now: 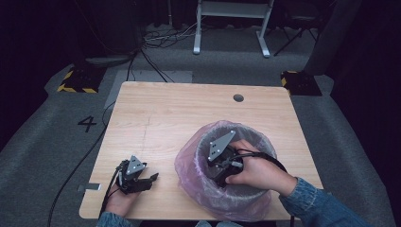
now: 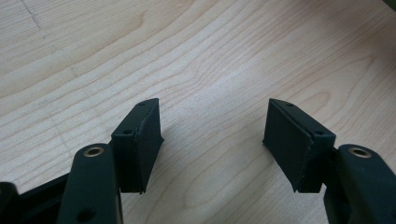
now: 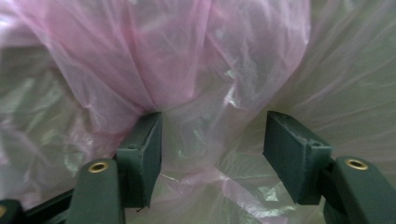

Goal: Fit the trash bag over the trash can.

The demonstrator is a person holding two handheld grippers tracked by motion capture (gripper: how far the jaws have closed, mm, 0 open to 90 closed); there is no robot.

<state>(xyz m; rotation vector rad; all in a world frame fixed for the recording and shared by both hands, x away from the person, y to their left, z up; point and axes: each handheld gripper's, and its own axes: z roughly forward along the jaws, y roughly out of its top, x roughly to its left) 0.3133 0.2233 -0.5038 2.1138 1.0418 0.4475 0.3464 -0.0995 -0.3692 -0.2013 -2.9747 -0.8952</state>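
Right tongs [image 3: 212, 140] spread inside bin [image 1: 265, 142], bag [image 3: 187, 60] between jaws; left tongs [image 2: 212, 140] spread over surface [image 2: 210, 56].

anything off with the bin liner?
Somewhat. The pink liner bulges loosely over the bin's left side rather than sitting snug, and inside it is bunched and wrinkled ahead of the right tool, whose open jaws grip nothing. No tear or spill visible.
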